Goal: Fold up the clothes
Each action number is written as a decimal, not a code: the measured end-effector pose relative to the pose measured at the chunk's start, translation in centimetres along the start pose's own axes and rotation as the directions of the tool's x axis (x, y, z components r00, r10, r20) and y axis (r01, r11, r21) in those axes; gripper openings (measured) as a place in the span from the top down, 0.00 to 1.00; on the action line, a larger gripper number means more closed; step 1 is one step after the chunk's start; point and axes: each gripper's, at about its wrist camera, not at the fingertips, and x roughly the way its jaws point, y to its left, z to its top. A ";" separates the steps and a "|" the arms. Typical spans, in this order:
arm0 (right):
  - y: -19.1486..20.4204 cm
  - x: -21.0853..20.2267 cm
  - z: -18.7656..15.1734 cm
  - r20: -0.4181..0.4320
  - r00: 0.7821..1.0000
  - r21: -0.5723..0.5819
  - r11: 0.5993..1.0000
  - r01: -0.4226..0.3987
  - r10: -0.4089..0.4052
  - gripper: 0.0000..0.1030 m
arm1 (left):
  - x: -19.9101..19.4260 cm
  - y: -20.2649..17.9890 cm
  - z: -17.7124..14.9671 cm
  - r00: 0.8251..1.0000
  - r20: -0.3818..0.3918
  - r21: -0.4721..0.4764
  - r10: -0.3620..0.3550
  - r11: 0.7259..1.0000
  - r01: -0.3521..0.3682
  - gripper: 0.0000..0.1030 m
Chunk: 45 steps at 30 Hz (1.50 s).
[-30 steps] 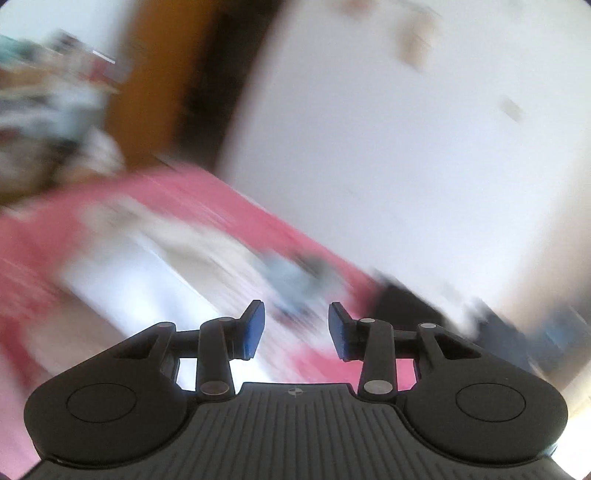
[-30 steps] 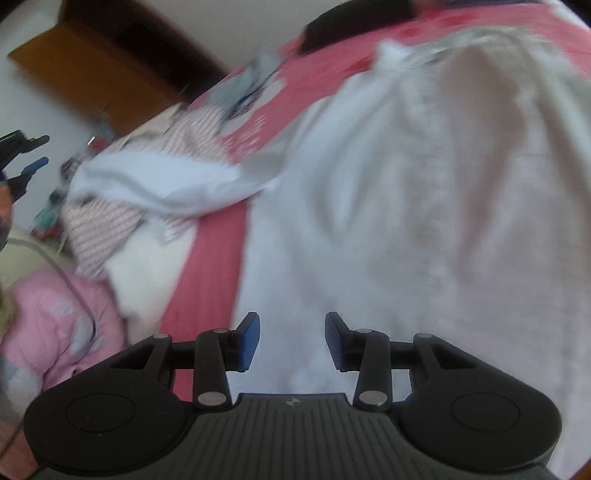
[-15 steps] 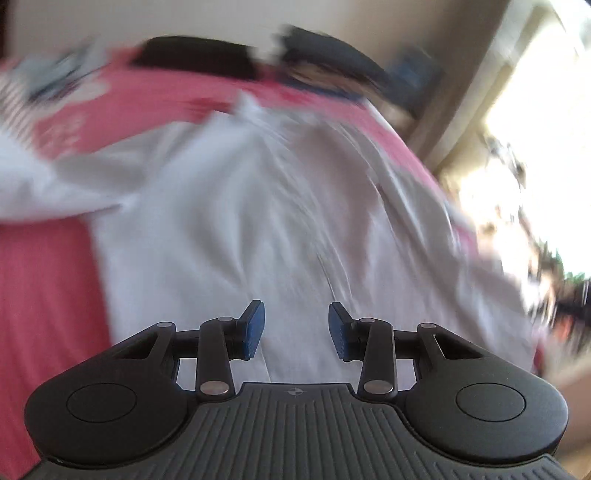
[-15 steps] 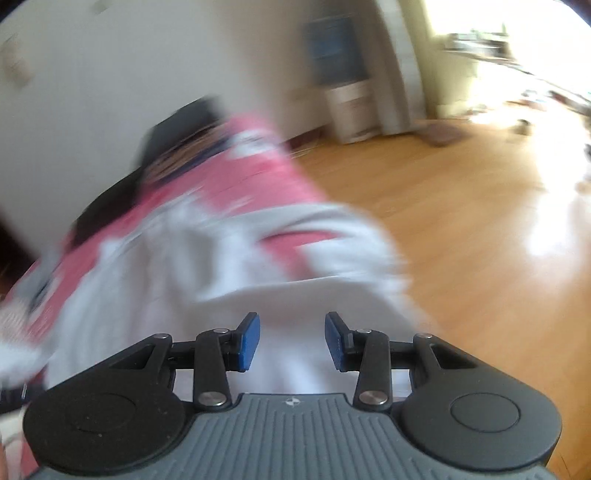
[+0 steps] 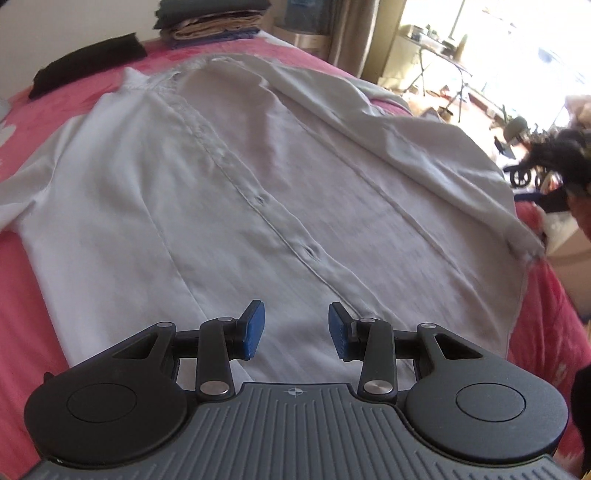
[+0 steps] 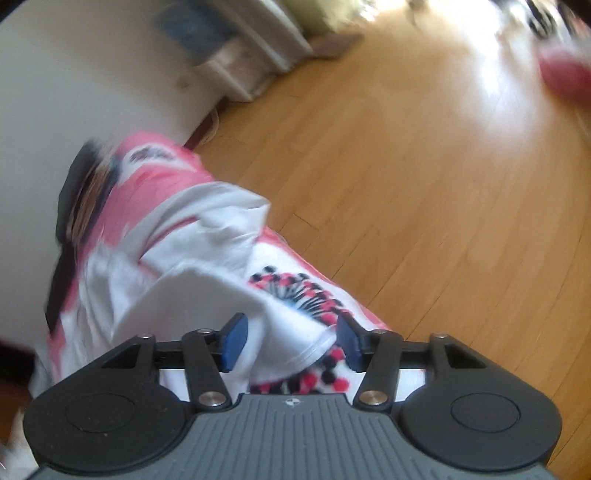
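Observation:
A white button-up shirt (image 5: pixel 229 192) lies spread face up on the pink bed cover (image 5: pixel 22 295), collar at the far end, its right sleeve folded back along the right side. My left gripper (image 5: pixel 295 328) hovers open over the shirt's lower hem, nothing between its blue pads. In the right wrist view, the shirt's sleeve (image 6: pixel 221 280) drapes at the bed's edge. My right gripper (image 6: pixel 291 341) is over the sleeve's cuff end; its jaws are opening, with the cuff between them and the pads clear of it.
A black folded garment (image 5: pixel 88 62) and a stack of folded clothes (image 5: pixel 214 22) sit at the bed's far end. Wooden floor (image 6: pixel 443 184) lies right of the bed, with a white unit (image 6: pixel 236 70) against the wall. Cluttered room at the right.
Both grippers swung round and dropped toward the shirt. The left now looks along the shirt from its hem. The right has gone to the bed's edge and its jaws have widened.

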 end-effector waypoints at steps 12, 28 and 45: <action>1.3 -0.7 -0.6 0.060 0.988 -0.044 0.990 -0.137 0.139 0.99 | 1.6 1.4 -0.9 0.993 -0.113 -0.102 0.034 0.994 -0.046 0.63; 20.9 -1.1 -19.2 -0.486 0.871 -0.858 0.146 -0.492 0.072 0.88 | -0.4 3.8 -1.3 0.996 -0.080 -0.232 0.034 0.971 -0.052 0.63; 19.3 0.6 -21.3 -0.438 0.896 -0.843 0.315 -0.437 0.070 0.65 | -0.2 3.7 -0.5 0.998 -0.007 -0.297 -0.068 0.953 0.063 0.63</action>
